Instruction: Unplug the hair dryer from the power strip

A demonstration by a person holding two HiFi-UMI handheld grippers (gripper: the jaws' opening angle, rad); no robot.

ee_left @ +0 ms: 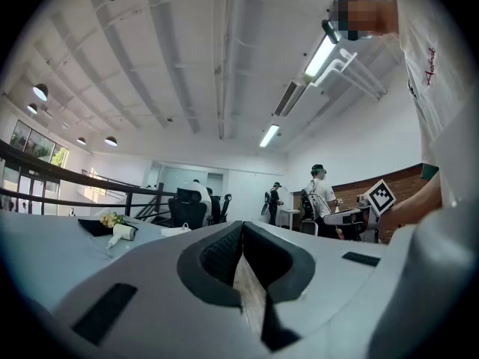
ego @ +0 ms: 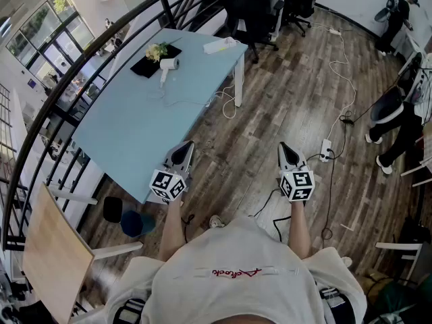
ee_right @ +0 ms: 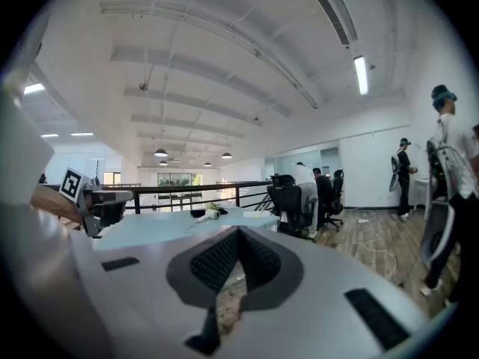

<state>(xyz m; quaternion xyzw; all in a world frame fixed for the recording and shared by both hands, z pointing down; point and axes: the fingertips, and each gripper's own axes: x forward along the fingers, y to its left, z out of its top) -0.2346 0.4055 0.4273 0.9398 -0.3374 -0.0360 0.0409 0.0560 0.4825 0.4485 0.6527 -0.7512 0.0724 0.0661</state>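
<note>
The white hair dryer [ego: 169, 64] lies on the light blue table [ego: 128, 133] beside a black tray with flowers [ego: 150, 65]. Its cord [ego: 192, 102] trails over the tabletop toward the far right edge. A white power strip [ego: 221, 44] rests at the table's far corner. Both grippers are held over the floor in front of the person, well short of the dryer. My left gripper [ego: 182, 152] hovers at the table's near corner, shut and empty. My right gripper [ego: 289, 152] is shut and empty too. The dryer [ee_left: 122, 234] [ee_right: 212, 214] looks small and distant in both gripper views.
Black office chairs [ego: 253, 12] stand past the table's far end. A second power strip [ego: 326, 150] and loose cables [ego: 341, 66] lie on the wooden floor at right. People stand at the far right [ego: 391, 120]. A curved black railing [ego: 81, 66] borders the table's left side.
</note>
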